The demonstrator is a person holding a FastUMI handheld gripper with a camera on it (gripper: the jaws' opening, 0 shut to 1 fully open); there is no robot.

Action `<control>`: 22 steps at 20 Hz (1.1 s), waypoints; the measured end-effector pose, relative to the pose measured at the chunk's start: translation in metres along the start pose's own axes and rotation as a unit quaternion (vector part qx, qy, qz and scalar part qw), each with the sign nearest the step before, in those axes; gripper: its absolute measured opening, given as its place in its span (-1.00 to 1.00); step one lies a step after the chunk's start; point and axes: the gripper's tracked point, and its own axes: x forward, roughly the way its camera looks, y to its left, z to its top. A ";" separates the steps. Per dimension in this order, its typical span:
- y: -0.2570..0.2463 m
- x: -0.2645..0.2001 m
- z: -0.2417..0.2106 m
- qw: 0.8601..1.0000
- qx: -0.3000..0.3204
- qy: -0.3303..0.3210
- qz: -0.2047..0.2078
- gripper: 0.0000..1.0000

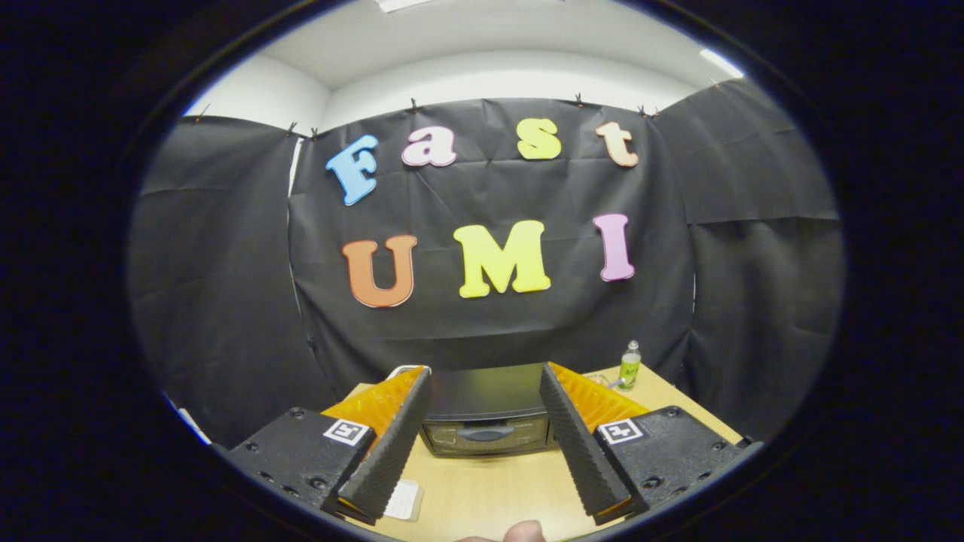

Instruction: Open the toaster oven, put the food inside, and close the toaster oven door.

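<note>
You are holding the gripper spread wide with nothing between its fingers, high above the table. The toaster oven is sitting beyond the fingertips, door up and closed. Whether food is lying inside, you cannot tell; its handle is lying centred between the fingers.

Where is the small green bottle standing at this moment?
In the gripper view, the small green bottle stands upright on the wooden table, near its far edge, beyond the open gripper and right of the toaster oven.
</note>
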 end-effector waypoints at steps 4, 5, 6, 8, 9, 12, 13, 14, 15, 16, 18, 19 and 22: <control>0.008 -0.005 -0.001 1.000 -0.008 0.004 0.009 0.91; 0.009 -0.006 0.003 1.000 -0.014 0.000 0.010 0.91; 0.011 -0.007 0.004 1.000 -0.015 -0.003 0.012 0.91; 0.014 -0.009 0.003 1.000 -0.012 0.000 0.017 0.91; 0.013 -0.008 0.002 1.000 -0.012 0.003 0.018 0.91; 0.012 -0.008 0.001 1.000 -0.010 0.008 0.020 0.91; 0.010 -0.007 0.001 1.000 -0.010 0.008 0.019 0.91; 0.009 -0.007 0.000 1.000 -0.011 0.009 0.019 0.91; 0.010 -0.006 0.000 1.000 -0.011 0.011 0.019 0.91; 0.008 -0.006 -0.002 1.000 -0.013 0.015 0.018 0.91; 0.005 -0.009 -0.001 1.000 -0.010 0.013 0.014 0.91; 0.004 -0.007 -0.002 1.000 -0.010 0.015 0.013 0.91; 0.006 -0.006 -0.001 1.000 -0.015 0.018 0.014 0.91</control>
